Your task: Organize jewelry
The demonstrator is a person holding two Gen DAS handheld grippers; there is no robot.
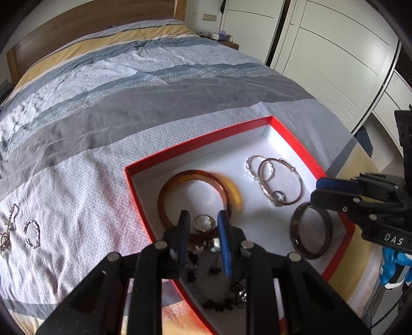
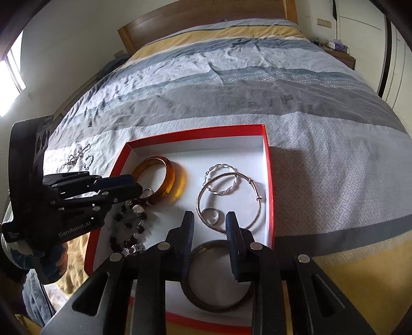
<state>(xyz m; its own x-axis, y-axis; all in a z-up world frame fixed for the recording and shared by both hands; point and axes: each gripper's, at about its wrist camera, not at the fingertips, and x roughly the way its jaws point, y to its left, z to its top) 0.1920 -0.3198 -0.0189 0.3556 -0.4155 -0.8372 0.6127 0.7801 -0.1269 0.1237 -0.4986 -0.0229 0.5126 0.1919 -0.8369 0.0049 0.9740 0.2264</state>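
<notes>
A red box (image 1: 195, 140) (image 2: 195, 132) with a white floor lies on the bed. In it are an amber bangle (image 1: 167, 195) (image 2: 167, 175), silver bangles (image 1: 296, 177) (image 2: 253, 203), a small silver ring (image 2: 211, 216), a black bead necklace (image 1: 219, 306) (image 2: 128, 226) and a dark bangle (image 1: 309, 253) (image 2: 219, 308). My left gripper (image 1: 203, 214) (image 2: 135, 183) is open over the box's near left part, with a pale-stone ring (image 1: 204, 223) lying loose between its tips. My right gripper (image 2: 209, 216) (image 1: 316, 190) is open just above the dark bangle's far rim, and its pads do not press it.
A twisted silver ring (image 1: 32, 233) (image 2: 88, 160) and a silver chain (image 1: 7, 229) (image 2: 76, 156) lie on the patterned bedspread left of the box. A wooden headboard (image 2: 206, 15) stands at the far end. White wardrobe doors (image 1: 334, 59) run along the right.
</notes>
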